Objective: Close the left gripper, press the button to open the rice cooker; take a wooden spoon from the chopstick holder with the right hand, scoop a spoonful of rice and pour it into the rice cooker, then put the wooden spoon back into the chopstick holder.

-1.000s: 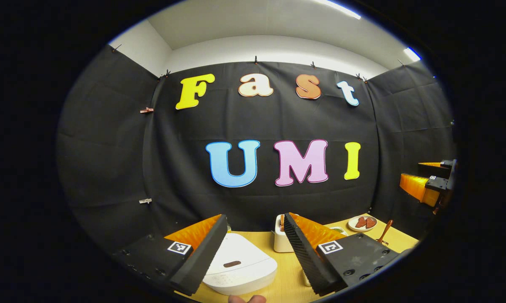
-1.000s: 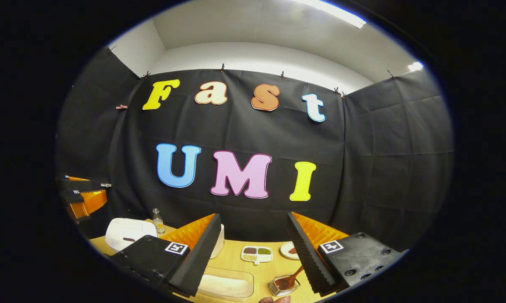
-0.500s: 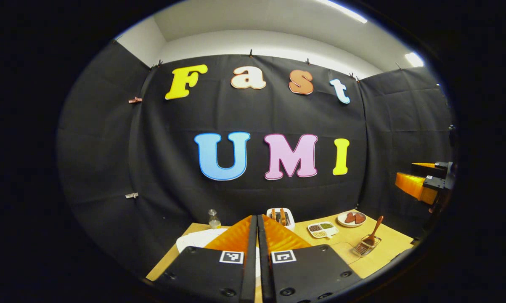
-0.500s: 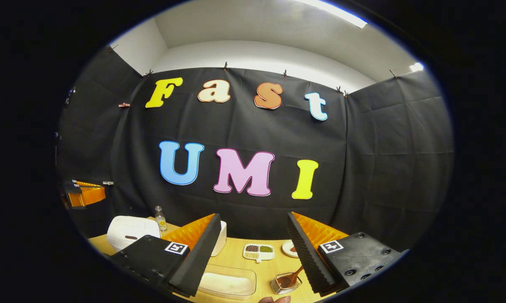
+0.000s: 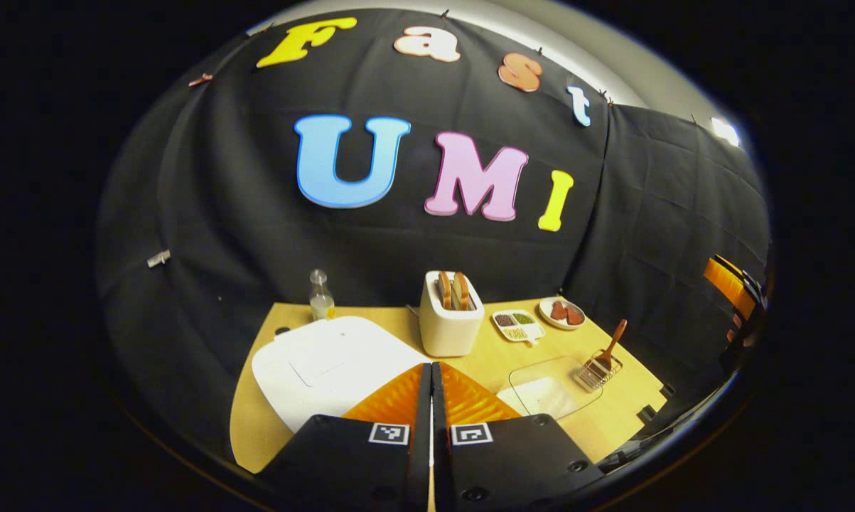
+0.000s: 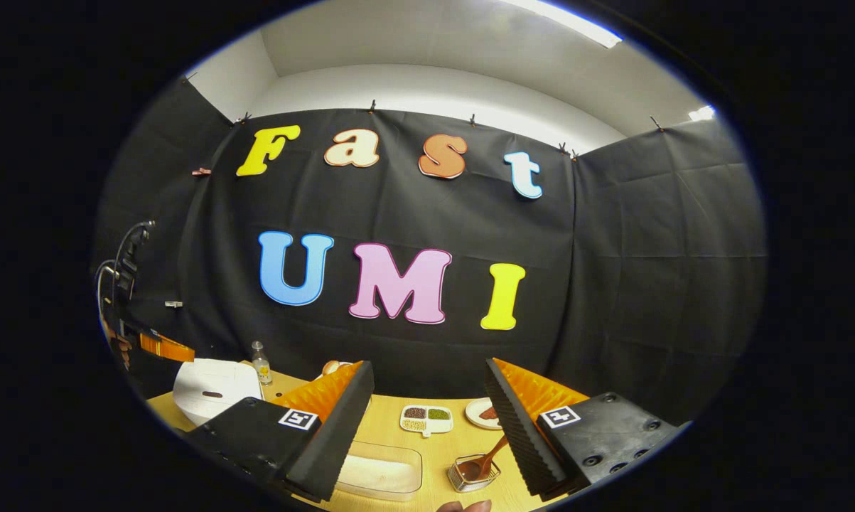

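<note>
Spanning the booth, wooden table (image 5: 256,419) bears rice cooker (image 5: 327,366).

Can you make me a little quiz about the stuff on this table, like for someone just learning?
1. True or false: the left tool is shut, with nothing between its fingers.
2. Where is the wooden spoon right now? A) in the wire holder B) in the right tool C) inside the cooker
3. Fill in: the lid of the cooker is ____ (up or down).

Key:
1. True. Its fingers meet above the cooker.
2. A. It stands tilted in the holder; the right tool is open and holds nothing.
3. Down. The white lid lies flat.
</note>
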`<state>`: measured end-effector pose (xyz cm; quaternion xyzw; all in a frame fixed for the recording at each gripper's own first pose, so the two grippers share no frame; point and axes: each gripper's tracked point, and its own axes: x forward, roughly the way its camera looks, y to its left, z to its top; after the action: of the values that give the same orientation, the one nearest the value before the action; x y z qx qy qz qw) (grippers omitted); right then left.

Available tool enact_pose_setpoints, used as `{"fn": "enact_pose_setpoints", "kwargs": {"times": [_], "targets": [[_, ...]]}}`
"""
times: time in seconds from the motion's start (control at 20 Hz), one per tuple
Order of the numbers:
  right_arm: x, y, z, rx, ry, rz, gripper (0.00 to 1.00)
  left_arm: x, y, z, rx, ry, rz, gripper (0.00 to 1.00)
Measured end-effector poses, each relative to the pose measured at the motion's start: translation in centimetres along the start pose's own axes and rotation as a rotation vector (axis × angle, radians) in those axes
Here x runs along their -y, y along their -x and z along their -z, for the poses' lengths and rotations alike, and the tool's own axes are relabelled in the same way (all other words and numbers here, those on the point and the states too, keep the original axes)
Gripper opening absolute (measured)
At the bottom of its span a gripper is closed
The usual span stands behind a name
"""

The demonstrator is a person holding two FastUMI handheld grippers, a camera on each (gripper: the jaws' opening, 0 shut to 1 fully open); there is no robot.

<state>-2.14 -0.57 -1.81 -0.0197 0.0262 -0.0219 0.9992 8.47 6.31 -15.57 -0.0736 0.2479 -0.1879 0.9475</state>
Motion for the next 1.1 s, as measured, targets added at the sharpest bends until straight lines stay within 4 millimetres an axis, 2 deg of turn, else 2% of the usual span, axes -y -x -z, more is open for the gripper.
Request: {"fn": "enact_pose_setpoints", "kwargs": {"times": [0.15, 0.45, 0.75, 1.1], "targets": [[1.1, 0.0, 0.6, -0.016, -0.001, 0.03, 0.97, -1.4, -2.4, 2.1, -0.099, 0.039, 0.018, 0.08], [2.3, -0.1, 1.1, -0.029, 0.012, 0.072, 0.96, -3.2, -4.9, 5.0, -0.227, 0.053, 0.021, 0.08], [2.2, -0.4, 1.2, -0.03, 0.012, 0.08, 0.97, -3.6, -5.7, 7.0, -0.289, 0.038, 0.013, 0.08], [2.1, -0.3, 0.9, -0.022, 0.008, 0.085, 0.97, -3.8, -6.1, 7.9, -0.338, 0.07, 0.024, 0.08]]}}
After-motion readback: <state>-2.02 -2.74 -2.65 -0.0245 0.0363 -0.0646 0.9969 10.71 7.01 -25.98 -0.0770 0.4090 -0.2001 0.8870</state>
